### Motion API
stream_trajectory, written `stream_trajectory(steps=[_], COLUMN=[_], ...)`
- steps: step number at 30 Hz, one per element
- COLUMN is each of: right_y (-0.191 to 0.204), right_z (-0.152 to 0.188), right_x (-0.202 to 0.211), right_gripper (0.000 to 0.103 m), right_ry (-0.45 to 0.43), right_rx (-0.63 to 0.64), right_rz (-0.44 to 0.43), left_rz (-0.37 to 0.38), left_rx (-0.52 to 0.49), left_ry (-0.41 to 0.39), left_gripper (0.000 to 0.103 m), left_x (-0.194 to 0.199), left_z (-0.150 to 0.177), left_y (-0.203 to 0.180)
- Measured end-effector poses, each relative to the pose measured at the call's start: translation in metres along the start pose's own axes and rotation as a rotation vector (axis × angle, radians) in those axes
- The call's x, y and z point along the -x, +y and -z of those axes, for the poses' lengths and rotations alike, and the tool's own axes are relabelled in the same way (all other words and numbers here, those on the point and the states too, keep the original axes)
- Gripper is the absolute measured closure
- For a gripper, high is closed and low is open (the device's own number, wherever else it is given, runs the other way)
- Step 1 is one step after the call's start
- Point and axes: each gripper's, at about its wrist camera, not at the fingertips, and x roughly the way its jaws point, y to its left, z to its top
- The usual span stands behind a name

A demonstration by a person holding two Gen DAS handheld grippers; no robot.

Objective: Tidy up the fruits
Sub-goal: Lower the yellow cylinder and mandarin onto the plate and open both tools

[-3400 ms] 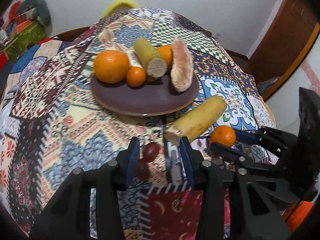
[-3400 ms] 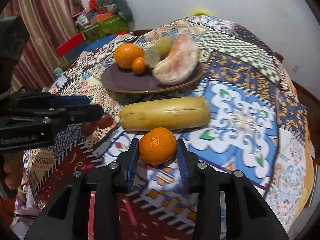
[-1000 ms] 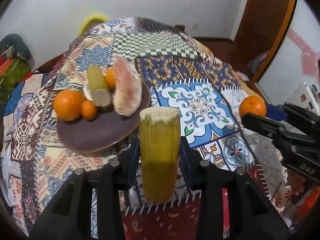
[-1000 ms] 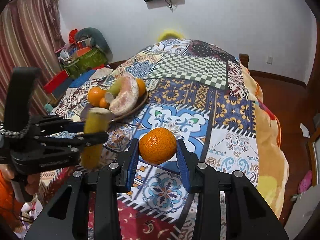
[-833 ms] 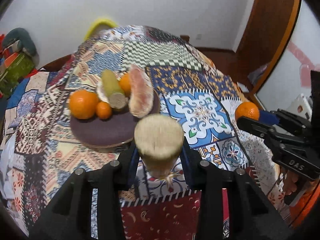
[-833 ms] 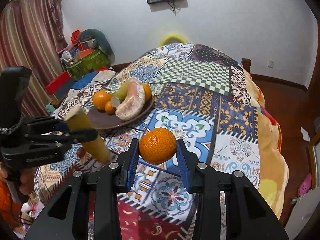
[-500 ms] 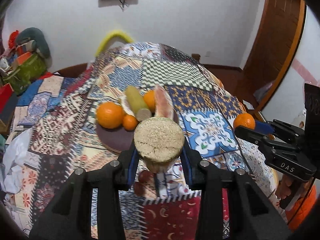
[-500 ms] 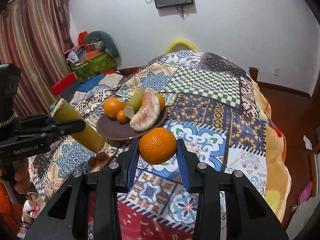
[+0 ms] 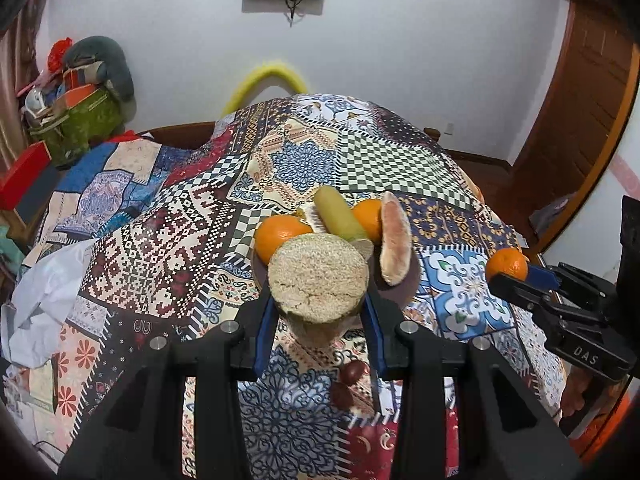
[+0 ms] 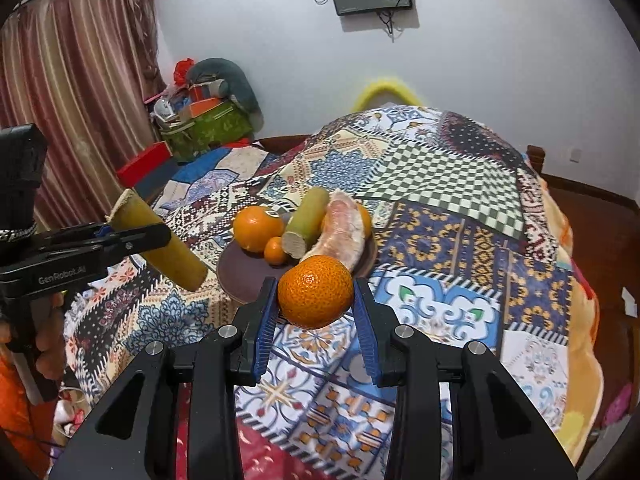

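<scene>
Patchwork-covered tabletop [image 9: 168, 240] below: left claw [image 9: 318, 316] clamps a sugarcane piece [image 9: 318, 280], right claw [image 10: 316, 312] clamps a mandarin [image 10: 316, 291]. Ahead, the crowded plate [image 10: 240, 276] could let rounded fruit roll off.

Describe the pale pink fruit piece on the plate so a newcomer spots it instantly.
Find the dark plate on the patchwork tablecloth. On its right side lies the peeled pomelo wedge, beside a green cane piece and oranges: the only pink, curved, skinless item.
</scene>
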Motion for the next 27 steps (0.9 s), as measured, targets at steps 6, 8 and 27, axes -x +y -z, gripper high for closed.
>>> stream_trajectory(steps=[6, 8, 27], right_y=[0.007, 0.009, 0.022], right_z=[-0.007, -0.009, -0.016], right_x=[-0.021, -0.028, -0.083], right_gripper=[0.069, 0.069, 0.069], right_ry=[0.017, 0.024, 0.094], right_rx=[0.001, 0.008, 0.077], right_rz=[-0.016, -0.017, -0.04], left_rz=[0.008, 0.01, 0.008], left_rx=[0.005, 0.002, -0.005], left_ry=[0.034, 0.049, 0.022], left_gripper=[0.065, 0.065, 0.065], left_x=[-0.022, -0.03, -0.071], left_z=[-0.003, -0.003, -0.026], left_y=[0.006, 0.006, 0.008])
